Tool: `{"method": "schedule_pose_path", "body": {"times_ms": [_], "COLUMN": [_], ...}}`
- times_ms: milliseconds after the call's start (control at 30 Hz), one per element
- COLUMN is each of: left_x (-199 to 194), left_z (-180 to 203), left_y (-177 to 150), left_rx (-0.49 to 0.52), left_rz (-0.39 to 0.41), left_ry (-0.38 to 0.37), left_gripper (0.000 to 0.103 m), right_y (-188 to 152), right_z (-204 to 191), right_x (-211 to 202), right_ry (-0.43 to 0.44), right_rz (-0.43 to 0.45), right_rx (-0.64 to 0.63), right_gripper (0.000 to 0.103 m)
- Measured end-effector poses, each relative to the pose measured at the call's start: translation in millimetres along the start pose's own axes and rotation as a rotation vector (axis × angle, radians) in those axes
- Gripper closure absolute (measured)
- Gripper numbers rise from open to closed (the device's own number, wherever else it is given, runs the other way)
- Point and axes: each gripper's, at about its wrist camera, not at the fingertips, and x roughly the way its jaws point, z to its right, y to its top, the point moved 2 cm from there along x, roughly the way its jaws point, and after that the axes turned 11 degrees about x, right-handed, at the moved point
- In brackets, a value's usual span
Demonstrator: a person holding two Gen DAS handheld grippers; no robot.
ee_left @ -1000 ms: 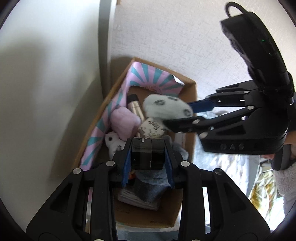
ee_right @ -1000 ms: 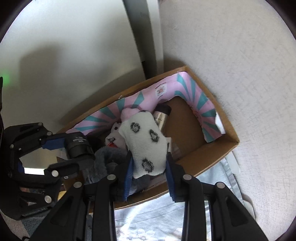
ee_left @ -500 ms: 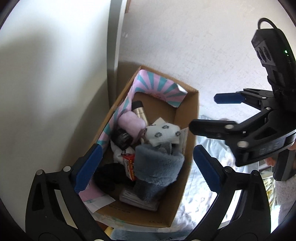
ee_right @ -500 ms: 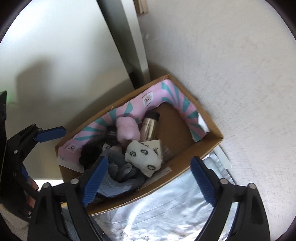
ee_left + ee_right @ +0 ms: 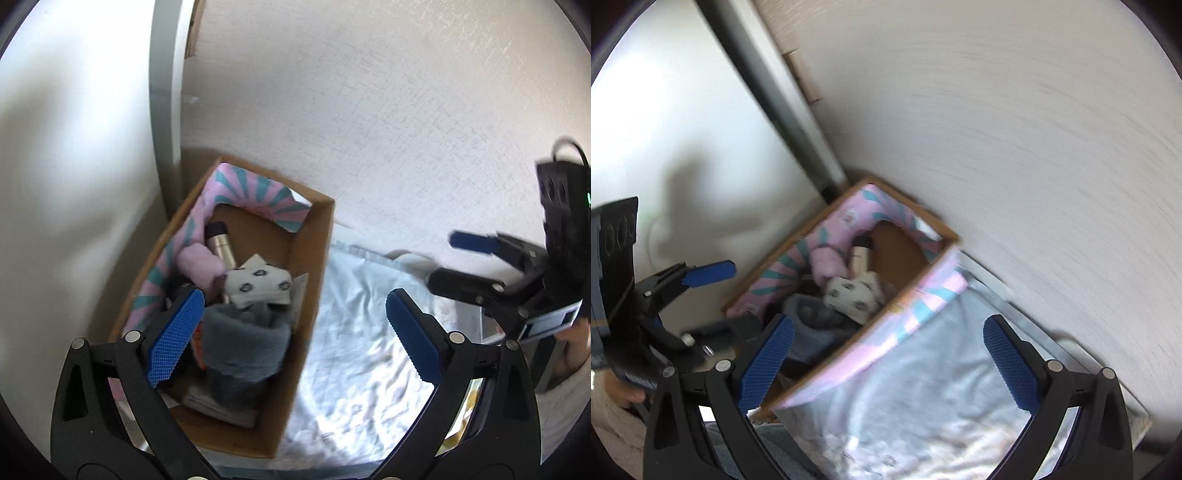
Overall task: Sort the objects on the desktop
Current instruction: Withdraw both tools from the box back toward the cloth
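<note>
A cardboard box (image 5: 306, 295) with a pink and teal striped lining stands in the corner; it also shows in the right wrist view (image 5: 827, 362). Inside lie a white spotted sock (image 5: 258, 286), a grey fleece item (image 5: 243, 343), a pink plush (image 5: 199, 266) and a metal bottle (image 5: 221, 247). My left gripper (image 5: 295, 332) is open and empty above the box's right wall. My right gripper (image 5: 890, 358) is open and empty above the box's near edge; it also shows at the right of the left wrist view (image 5: 465, 262).
A pale blue patterned cloth (image 5: 362, 354) covers the surface right of the box. A textured white wall (image 5: 406, 110) stands behind, a smooth white panel (image 5: 74, 147) to the left with a grey post (image 5: 166, 92) between them.
My left gripper let go of the dark cube and my right let go of the spotted sock, both into the box. Both opened wide, then pulled up and away to the right.
</note>
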Motion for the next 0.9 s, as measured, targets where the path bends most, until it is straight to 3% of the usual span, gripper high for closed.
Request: {"method": "schedule_pose_path", "body": {"times_ms": [167,400,600,900], "left_x": [9.7,13.2,11.5,14.8], "left_z": [17.1,49.8,63.6,69.2], "left_y": [-0.3,2.8,2.6,2.7], "left_rx": [0.007,0.092,0.123,0.166], "left_rz": [-0.011,-0.015,-0.012,-0.016], "left_ry": [-0.033,-0.048,-0.072,-0.035], "left_gripper": [0.004,0.004,0.004,0.004], "right_y": [-18.3,-44.4,-64.3,-79.3], "right_z": [40.8,81.2,100.3,116.0], "right_x": [-24.9,-52.4,-68.1,-80.8], "right_ry": [-0.08,-0.099,-0.135,-0.17], "right_rz": [0.027,0.038,0.066,0.095], "right_rx": [0.075,0.183,0.245,0.288], "right_gripper": [0.001,0.001,0.001,0.001]}}
